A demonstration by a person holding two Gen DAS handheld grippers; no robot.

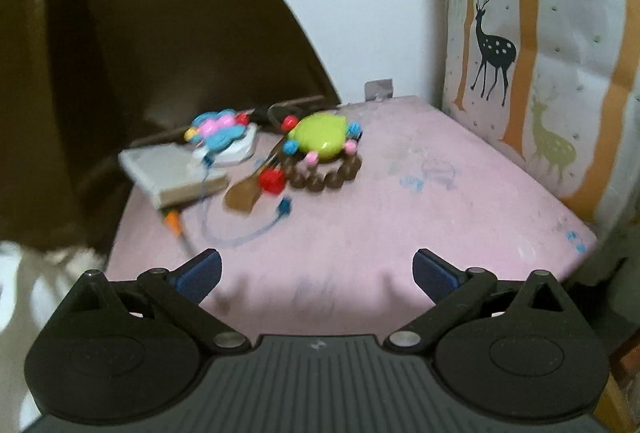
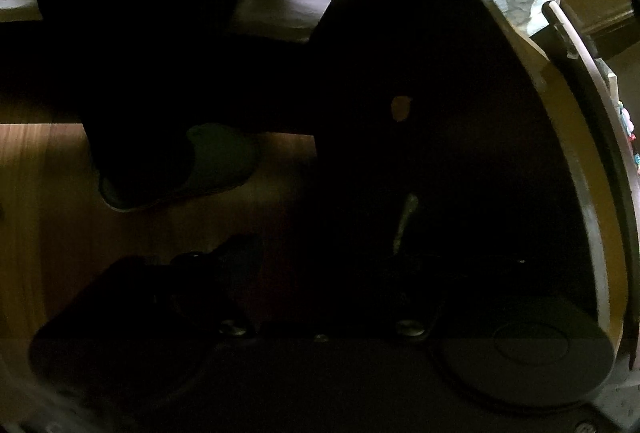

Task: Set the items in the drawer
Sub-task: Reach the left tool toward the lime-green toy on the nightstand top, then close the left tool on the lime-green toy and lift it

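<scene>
The left gripper (image 1: 317, 275) hovers level over the near edge of the pink tabletop (image 1: 400, 193), its jaws wide apart and empty. The toys lie well ahead toward the far left corner: green toy (image 1: 320, 137), grey box (image 1: 168, 173), red bead (image 1: 271, 180). The right gripper (image 2: 320, 273) sits in darkness; its jaws cannot be made out.

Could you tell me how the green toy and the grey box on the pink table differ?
The green toy is rounded and ringed with coloured beads; the grey box is flat, rectangular and plain. The toy sits mid-table, while the box juts over the table's left edge. Both lie untouched, beyond the open left gripper.
</scene>
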